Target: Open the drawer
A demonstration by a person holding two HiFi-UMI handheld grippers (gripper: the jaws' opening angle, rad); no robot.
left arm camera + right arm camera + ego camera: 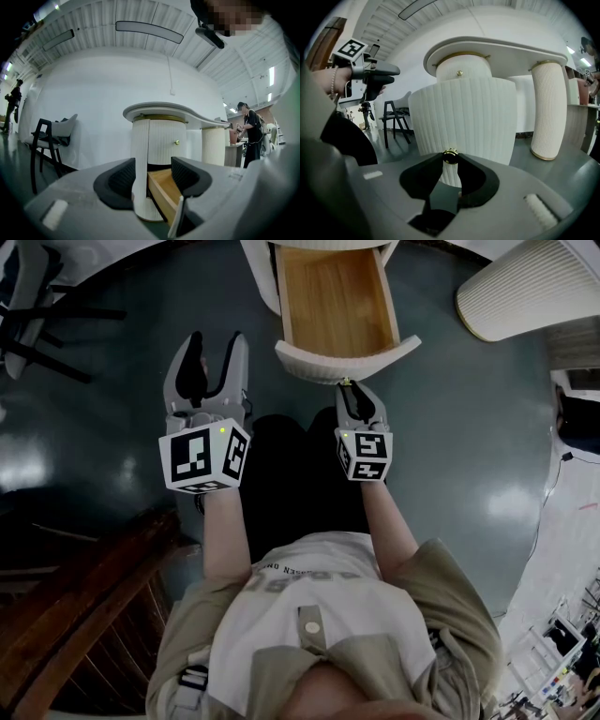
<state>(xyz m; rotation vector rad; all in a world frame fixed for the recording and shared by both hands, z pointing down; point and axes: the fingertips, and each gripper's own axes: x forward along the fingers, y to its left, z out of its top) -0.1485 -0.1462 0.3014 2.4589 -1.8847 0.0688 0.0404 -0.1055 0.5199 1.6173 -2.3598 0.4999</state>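
The dark floor [112,427] fills most of the head view, and on it stands one white ribbed cabinet [159,140] under a curved tabletop [501,49], with one black chair [44,140] well apart to the side. The one drawer [337,306] is at the foot of that cabinet and is already pulled far out toward the person, its bare wooden bottom showing with nothing in it. Two claws are in play. The left claw [217,348] hangs beside the drawer with its jaws spread and nothing between them, only looking at the drawer's side. The right claw [349,390] is clenched on the small brass knob [450,154] at the middle of the drawer's rounded front. There are two such knobs; the second knob [459,73] sits higher on the cabinet, untouched. The drawer looks stiff and, being empty, probably light, so it should slide with a steady straight pull. The knob is the only real place to take hold, and being small, round and polished it is likely to slip if the pull goes off line.
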